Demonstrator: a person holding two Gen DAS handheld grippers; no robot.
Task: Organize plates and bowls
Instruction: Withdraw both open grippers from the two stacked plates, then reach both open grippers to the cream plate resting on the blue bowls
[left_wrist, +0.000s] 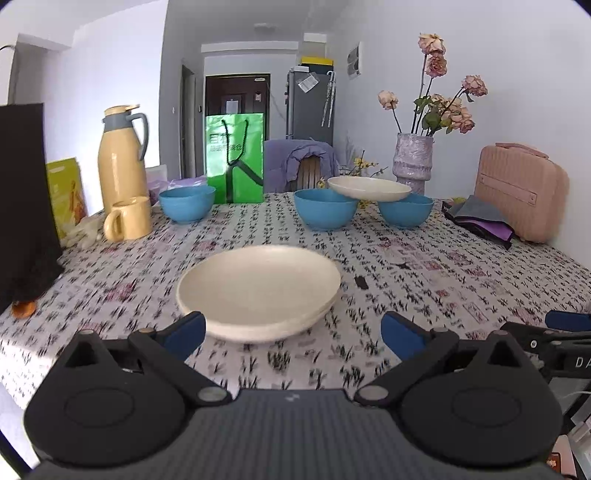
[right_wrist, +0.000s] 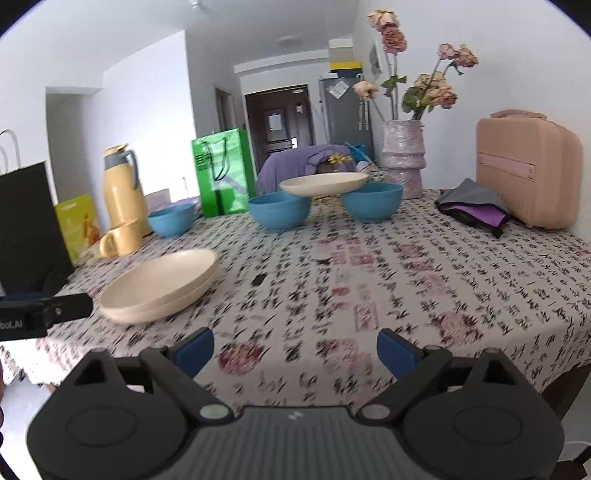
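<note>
Left gripper (left_wrist: 293, 330) wide open, empty, just short of stacked cream plates (left_wrist: 258, 291); right gripper (right_wrist: 295, 350) wide open, plates front-left.

Three blue bowls (left_wrist: 187, 203), three cream plates (left_wrist: 258, 284), one mug (left_wrist: 129, 219).

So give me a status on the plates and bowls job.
Done: two cream plates are stacked near the front edge. In hand: nothing; left gripper and right gripper are open. Left: the third plate bridging two blue bowls, and the far-left bowl, unstacked.
</note>
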